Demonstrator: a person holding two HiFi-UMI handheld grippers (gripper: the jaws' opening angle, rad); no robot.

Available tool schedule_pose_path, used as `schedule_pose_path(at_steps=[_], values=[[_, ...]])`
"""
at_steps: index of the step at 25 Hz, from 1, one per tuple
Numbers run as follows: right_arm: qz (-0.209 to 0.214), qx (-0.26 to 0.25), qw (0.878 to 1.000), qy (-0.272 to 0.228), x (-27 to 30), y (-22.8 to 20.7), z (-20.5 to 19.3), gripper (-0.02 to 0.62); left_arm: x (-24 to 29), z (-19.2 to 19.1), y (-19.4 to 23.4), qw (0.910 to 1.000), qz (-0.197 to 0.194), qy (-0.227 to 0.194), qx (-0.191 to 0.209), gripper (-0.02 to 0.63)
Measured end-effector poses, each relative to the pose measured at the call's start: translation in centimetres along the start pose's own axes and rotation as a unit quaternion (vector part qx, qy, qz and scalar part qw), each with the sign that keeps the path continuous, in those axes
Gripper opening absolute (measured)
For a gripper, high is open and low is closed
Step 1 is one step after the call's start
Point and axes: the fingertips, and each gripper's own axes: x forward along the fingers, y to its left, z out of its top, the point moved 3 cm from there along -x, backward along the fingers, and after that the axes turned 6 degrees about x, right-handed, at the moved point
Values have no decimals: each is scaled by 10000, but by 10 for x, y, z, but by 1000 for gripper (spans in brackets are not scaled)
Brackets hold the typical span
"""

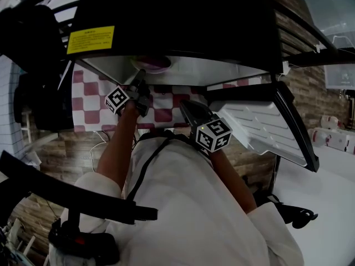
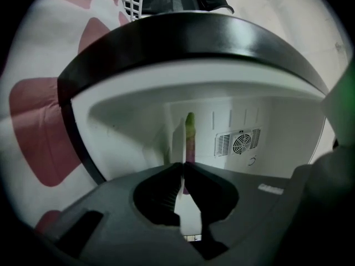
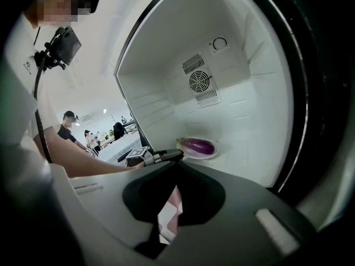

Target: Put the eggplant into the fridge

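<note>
The purple eggplant lies on a small white plate on the floor of the open fridge. In the left gripper view it shows as a purple and green strip just beyond the jaws. My left gripper is shut and holds nothing; it stands at the fridge mouth, just short of the plate. The right gripper view catches its tip beside the plate. My right gripper is shut and empty; it hangs lower and further back, outside the fridge.
The fridge door hangs open to the right, its white shelves facing me. A red and white checkered cloth lies below the fridge opening. A white counter stands at the right. People stand far off.
</note>
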Motion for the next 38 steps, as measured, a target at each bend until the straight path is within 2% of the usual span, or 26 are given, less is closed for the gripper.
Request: schedule_pose_path(at_steps=[6, 9, 13, 19, 28, 36, 38], values=[[298, -105, 9993, 190, 38, 8, -1, 7, 1, -1, 3, 9997, 218, 87, 43, 25], [416, -205, 9983, 364, 52, 14, -6, 7, 3, -1, 6, 9990, 423, 85, -79, 26], [528, -93, 9980, 329, 55, 21, -4, 8, 5, 1, 10, 9965, 769, 134, -306, 25], [475, -15, 9986, 247, 47, 19, -5, 8, 6, 2, 12, 9922, 1195, 199, -296, 24], [421, 22, 9991, 93, 40, 16, 1, 8, 5, 1, 12, 9891, 1429, 6, -342, 22], [474, 34, 9989, 48, 36, 13, 3, 8, 6, 1, 11, 9863, 1592, 7, -427, 28], [487, 40, 9988, 40, 35, 12, 3, 8, 8, 1, 9, 9864, 1594, 18, -403, 63]])
